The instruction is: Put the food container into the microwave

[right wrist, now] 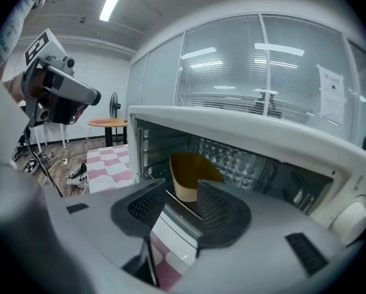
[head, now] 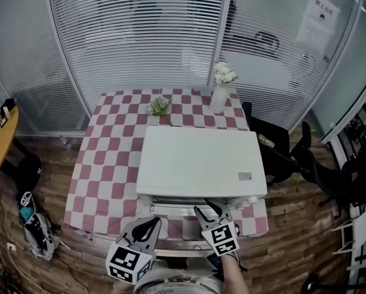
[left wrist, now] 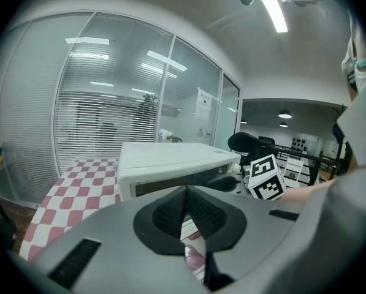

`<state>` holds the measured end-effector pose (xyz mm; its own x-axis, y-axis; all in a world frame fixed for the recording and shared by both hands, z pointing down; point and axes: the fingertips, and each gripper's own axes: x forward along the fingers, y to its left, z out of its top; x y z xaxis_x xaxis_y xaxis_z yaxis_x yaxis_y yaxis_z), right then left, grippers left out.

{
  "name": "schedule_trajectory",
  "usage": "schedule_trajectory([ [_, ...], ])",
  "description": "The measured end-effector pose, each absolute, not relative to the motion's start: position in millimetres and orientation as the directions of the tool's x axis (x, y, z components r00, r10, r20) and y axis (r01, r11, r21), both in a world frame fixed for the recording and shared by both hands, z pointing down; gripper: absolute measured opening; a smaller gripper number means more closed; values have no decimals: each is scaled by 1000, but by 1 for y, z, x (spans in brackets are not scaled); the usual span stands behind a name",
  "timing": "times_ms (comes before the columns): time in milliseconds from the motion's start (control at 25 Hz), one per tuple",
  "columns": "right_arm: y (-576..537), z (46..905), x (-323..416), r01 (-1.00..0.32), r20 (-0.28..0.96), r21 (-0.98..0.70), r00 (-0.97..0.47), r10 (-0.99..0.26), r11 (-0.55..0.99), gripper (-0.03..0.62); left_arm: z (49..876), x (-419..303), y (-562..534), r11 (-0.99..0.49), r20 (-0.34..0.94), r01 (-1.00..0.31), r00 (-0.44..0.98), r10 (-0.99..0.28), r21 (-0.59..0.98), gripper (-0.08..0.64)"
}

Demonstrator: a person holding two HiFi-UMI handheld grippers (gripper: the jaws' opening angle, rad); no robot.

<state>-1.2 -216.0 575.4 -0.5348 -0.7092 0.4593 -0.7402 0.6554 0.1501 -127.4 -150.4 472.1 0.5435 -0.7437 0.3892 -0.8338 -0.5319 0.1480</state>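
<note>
Head view shows the microwave (head: 198,161) on the checked table (head: 106,164), its front at the table's near edge. There is bare cloth to its left and behind it, where a vase (head: 219,97) and a small plant (head: 159,106) stand. A chair (head: 281,152) sits just off its right side. Both grippers hang before its front: the left gripper (head: 151,224) by the left front corner, the right gripper (head: 210,210) at the opening. In the right gripper view the cavity stands open and the container (right wrist: 192,175) sits upright inside, toward the left wall. The right gripper's fingers (right wrist: 147,206) are spread and empty, short of the container, which shows through their gap. In the left gripper view its fingers (left wrist: 170,210) are pressed together, holding nothing.
</note>
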Motion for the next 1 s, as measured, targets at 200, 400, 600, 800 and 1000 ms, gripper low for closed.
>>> schedule_trajectory([
  [200,-207,570,4,-750,454,136,-534,-714,647,138,475,-119,-147,-547,387,-824,558,-734,151,14],
  [400,-193,562,4,-748,444,98,-557,-702,656,102,482,-105,-144,-565,391,-812,571,-722,144,14],
  [600,-172,558,-5,-731,442,57,-592,-673,680,38,490,-91,-139,-588,400,-797,588,-703,139,14],
  [800,-153,538,-19,-705,386,18,-649,-656,709,6,489,-78,-133,-608,394,-781,609,-688,145,14],
  [1000,-147,491,-30,-698,264,10,-689,-675,716,-5,468,-69,-133,-621,342,-772,625,-702,136,14],
])
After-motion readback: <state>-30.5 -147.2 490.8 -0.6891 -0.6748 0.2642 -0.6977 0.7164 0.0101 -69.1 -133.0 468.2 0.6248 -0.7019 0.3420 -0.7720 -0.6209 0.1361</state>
